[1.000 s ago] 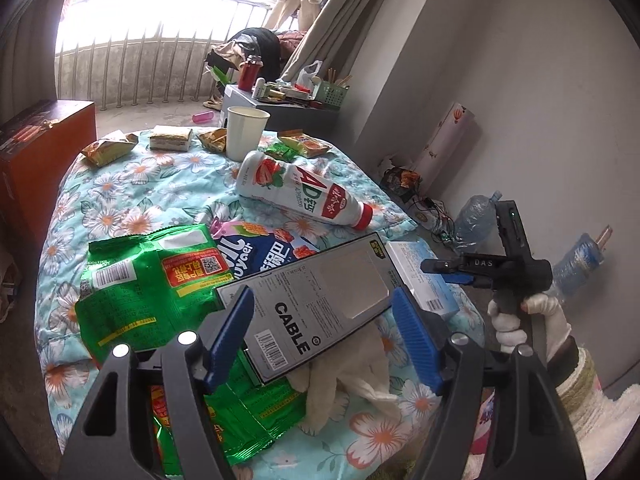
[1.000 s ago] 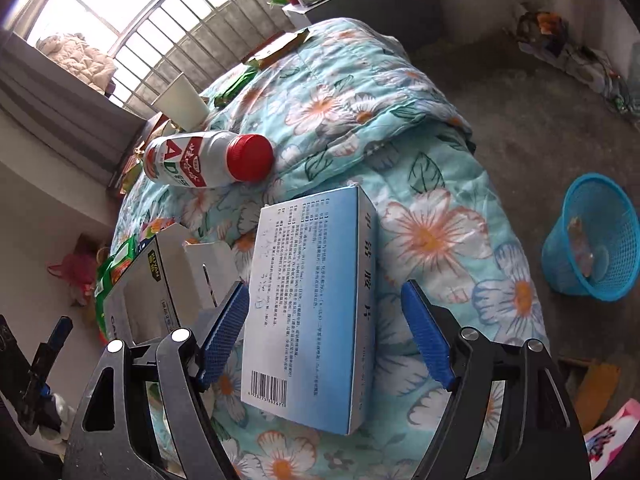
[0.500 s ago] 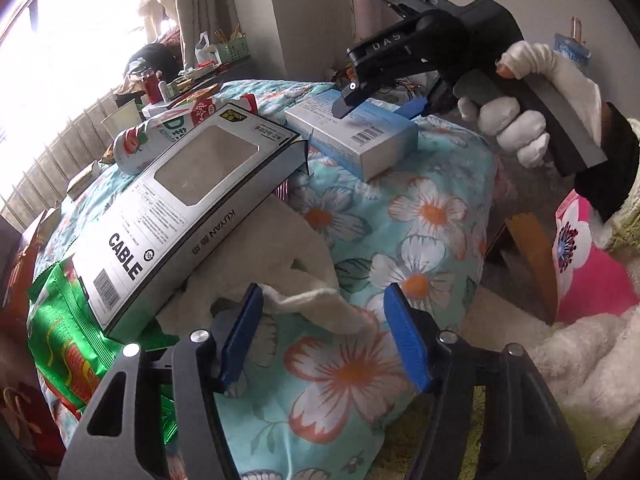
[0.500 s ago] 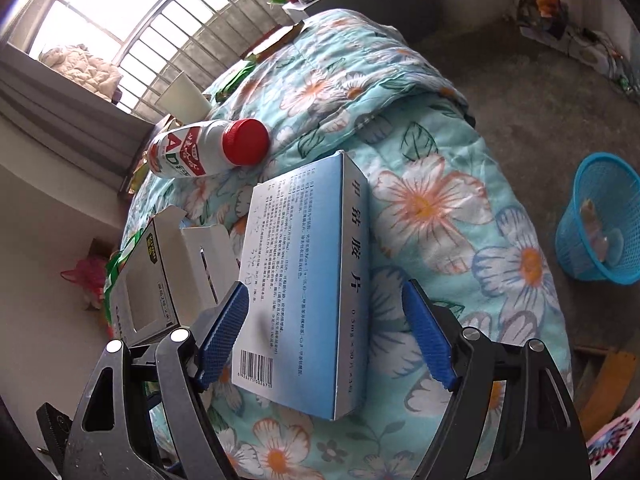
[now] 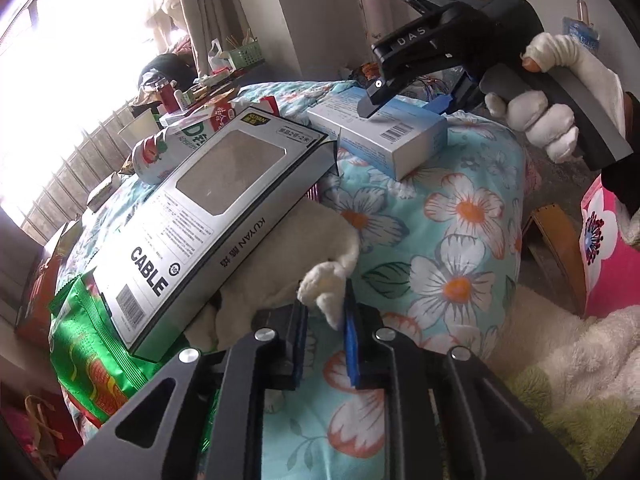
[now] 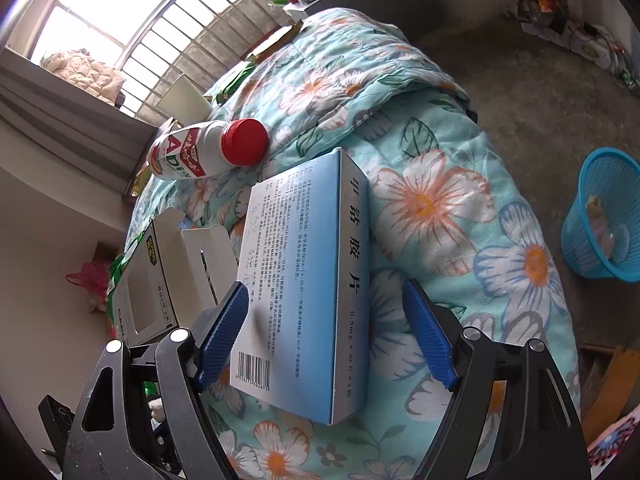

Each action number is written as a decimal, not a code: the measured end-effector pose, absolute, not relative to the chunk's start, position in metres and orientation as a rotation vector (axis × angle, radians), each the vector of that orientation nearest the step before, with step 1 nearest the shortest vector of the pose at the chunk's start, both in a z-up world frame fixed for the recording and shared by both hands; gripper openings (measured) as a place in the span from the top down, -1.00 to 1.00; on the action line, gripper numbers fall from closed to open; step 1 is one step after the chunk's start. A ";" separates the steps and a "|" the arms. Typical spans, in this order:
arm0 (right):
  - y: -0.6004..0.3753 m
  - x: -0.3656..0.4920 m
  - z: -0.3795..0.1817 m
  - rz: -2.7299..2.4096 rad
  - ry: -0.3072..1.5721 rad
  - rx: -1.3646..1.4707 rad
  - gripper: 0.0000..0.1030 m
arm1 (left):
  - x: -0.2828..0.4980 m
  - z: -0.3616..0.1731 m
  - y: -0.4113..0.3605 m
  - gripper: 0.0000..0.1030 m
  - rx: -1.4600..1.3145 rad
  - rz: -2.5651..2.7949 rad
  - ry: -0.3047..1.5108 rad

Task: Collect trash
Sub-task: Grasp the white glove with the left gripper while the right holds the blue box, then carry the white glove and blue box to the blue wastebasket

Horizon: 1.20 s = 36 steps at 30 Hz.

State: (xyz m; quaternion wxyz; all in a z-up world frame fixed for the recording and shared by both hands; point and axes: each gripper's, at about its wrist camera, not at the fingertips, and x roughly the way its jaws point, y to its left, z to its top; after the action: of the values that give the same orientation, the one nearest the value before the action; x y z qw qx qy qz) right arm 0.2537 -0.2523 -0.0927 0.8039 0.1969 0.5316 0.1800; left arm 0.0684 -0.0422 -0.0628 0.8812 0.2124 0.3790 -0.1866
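Your left gripper (image 5: pixel 326 316) pinches the white glove (image 5: pixel 320 286) at the bed's (image 5: pixel 460 216) edge; your right gripper (image 6: pixel 324 334) gapes around one blue box (image 6: pixel 304 292).

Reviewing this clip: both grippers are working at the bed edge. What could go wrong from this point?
The left gripper is shut on a white cloth that runs under the cable box; pulling it away may tip that box off the green bag.

The right gripper straddles the blue box with its jaws open near one end; a grip there could let the box pivot and drop short of the blue basket.
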 end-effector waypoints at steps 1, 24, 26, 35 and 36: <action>-0.252 0.254 -0.093 0.385 1.138 0.423 -0.46 | 0.068 -0.058 -0.041 0.72 0.437 -0.390 0.776; -0.230 0.255 -0.086 0.351 1.150 0.334 -0.53 | 0.083 0.054 0.044 0.76 -0.238 -0.556 0.584; -0.226 0.256 -0.087 0.346 1.150 0.315 -0.53 | 0.084 0.061 0.047 0.76 -0.244 -0.547 0.551; -0.224 0.254 -0.088 0.337 1.129 0.292 -0.50 | 0.083 0.078 0.051 0.76 -0.238 -0.515 0.468; -0.224 0.254 -0.087 0.337 1.131 0.291 -0.50 | 0.084 0.079 0.050 0.76 -0.232 -0.511 0.463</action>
State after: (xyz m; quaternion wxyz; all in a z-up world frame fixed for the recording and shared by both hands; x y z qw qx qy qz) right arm 0.2543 -0.2236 -0.0873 0.8209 0.1366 0.5314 0.1584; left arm 0.0836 0.0502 0.0790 0.9345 -0.1134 0.2265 -0.2501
